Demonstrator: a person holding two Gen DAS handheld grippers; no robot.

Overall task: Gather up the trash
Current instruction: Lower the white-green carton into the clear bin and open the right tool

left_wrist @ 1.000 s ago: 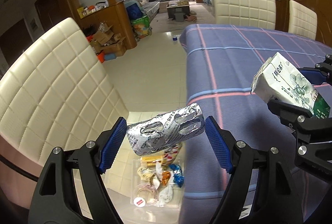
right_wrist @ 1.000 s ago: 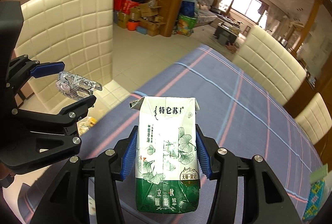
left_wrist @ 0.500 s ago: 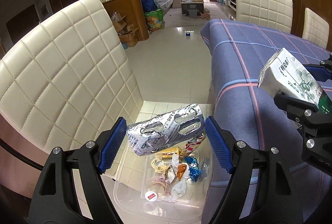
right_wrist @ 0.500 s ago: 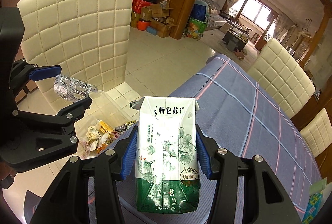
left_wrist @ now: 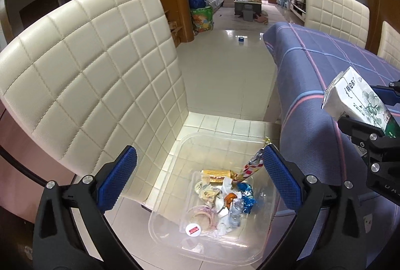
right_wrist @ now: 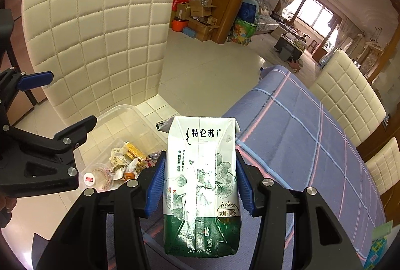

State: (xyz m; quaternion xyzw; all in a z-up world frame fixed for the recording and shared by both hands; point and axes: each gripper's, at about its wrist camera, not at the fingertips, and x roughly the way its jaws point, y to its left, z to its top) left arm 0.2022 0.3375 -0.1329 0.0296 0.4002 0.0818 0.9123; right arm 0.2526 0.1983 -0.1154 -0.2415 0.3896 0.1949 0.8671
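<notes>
A clear plastic bin (left_wrist: 172,197) with several wrappers and scraps sits on the cream chair seat beside the table; it also shows in the right wrist view (right_wrist: 117,117). My left gripper (left_wrist: 198,181) is open and empty above the bin. The silver blister pack it held is not clearly visible among the trash. My right gripper (right_wrist: 197,182) is shut on a white and green milk carton (right_wrist: 201,182), held upright over the table edge next to the bin. The carton also shows in the left wrist view (left_wrist: 360,102).
A cream quilted chair (left_wrist: 87,64) holds the bin, its back to the left. The table with a blue plaid cloth (right_wrist: 300,124) lies to the right, with more cream chairs (right_wrist: 347,92) behind it. Tiled floor (left_wrist: 225,64) stretches ahead.
My left gripper has opened and let go of the silver blister pack, which is gone from between its fingers. Both grippers have moved over the bin. The carton stays gripped.
</notes>
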